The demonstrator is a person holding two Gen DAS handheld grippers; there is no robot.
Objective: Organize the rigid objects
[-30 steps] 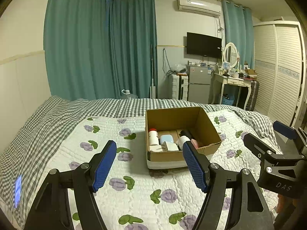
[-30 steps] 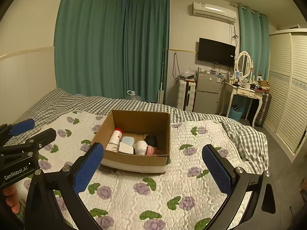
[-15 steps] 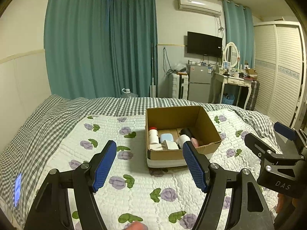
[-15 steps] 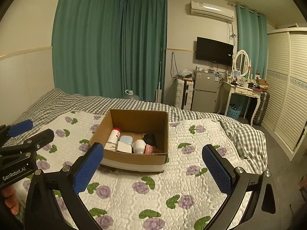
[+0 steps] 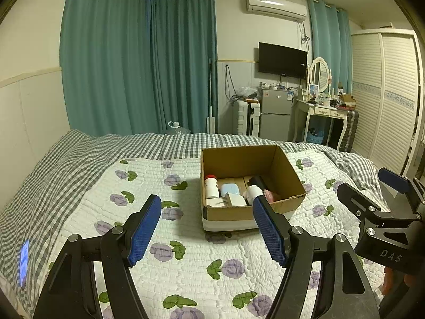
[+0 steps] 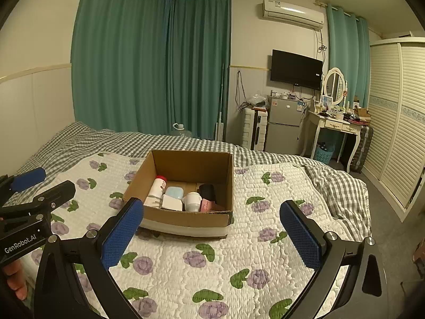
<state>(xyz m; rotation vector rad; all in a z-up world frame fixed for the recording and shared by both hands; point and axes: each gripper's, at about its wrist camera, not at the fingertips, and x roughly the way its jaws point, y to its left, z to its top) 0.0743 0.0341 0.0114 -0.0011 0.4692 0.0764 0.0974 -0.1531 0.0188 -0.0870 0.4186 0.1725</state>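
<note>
Two handheld grippers, both empty, fingers spread wide: left gripper (image 5: 207, 228), right gripper (image 6: 212, 231), held over the white quilt printed with purple flowers (image 6: 212, 263), short of the open brown cardboard box (image 6: 186, 219). Looks close to finished, since no loose item shows on the quilt. Inside the box, about six items: one white bottle with a red cap (image 6: 156, 191), one pale blue case (image 6: 174, 193), one white rectangular box (image 6: 172, 202), one white jar (image 6: 192, 202), one black item (image 6: 207, 192), one pink item (image 6: 205, 205). Possibly more hidden behind the near wall; cannot tell. Left to do, at most, some tidying inside.
</note>
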